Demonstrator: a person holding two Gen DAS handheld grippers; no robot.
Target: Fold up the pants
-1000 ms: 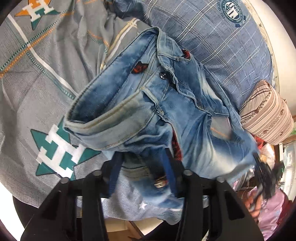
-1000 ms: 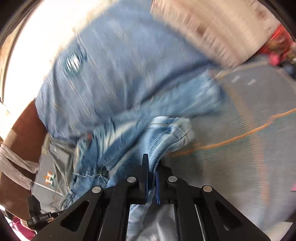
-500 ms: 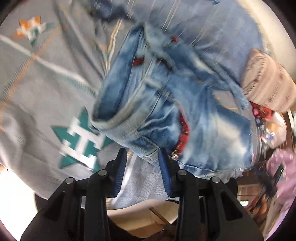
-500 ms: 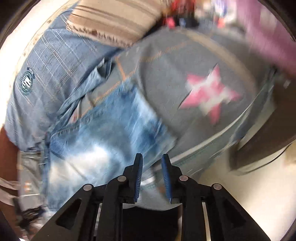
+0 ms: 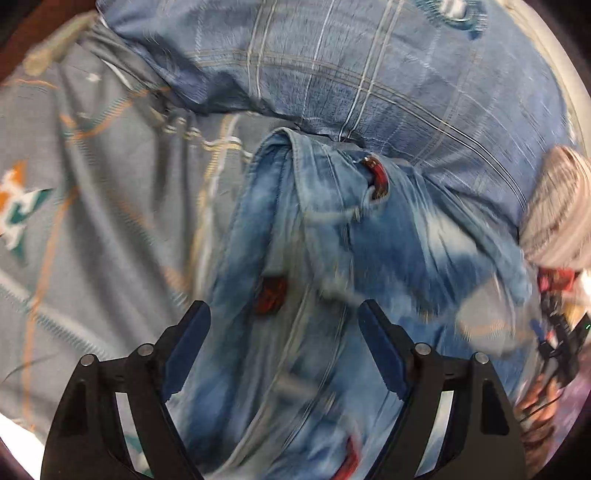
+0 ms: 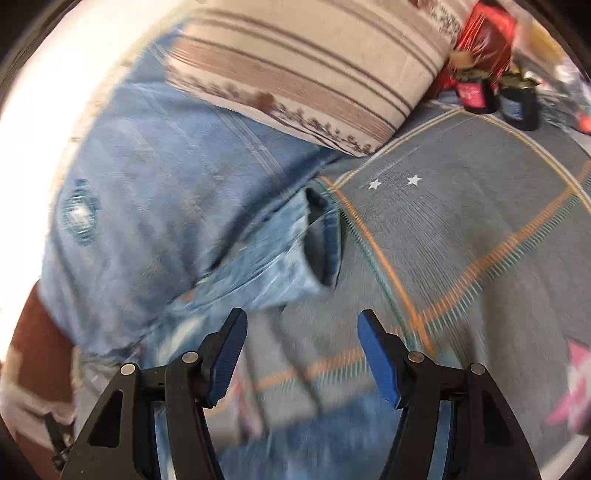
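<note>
Light blue washed jeans point(image 5: 317, 251) lie crumpled on the grey bedspread point(image 5: 96, 229), the waistband with a red belt piece point(image 5: 376, 177) pushed up against a blue plaid pillow point(image 5: 369, 66). My left gripper point(image 5: 284, 321) hovers over the jeans, its jaws opening wide, the pads clear of the denim below. In the right wrist view a jeans leg end point(image 6: 295, 251) lies against the same pillow point(image 6: 147, 177). My right gripper point(image 6: 301, 328) sits just in front of it, jaws opening, only bedspread point(image 6: 480, 229) between the pads.
A beige striped pillow point(image 6: 303, 70) rests on the blue one. Dark jars point(image 6: 498, 96) and red clutter point(image 6: 487, 33) stand at the bed's far end. A pink star print point(image 6: 572, 384) marks the bedspread at right. Clutter point(image 5: 554, 325) lies at the right edge beside the bed.
Both grippers let go of the denim and spread their jaws wide. The left swung in over the waistband towards the blue pillow. The right swung back towards the pillows and leg end.
</note>
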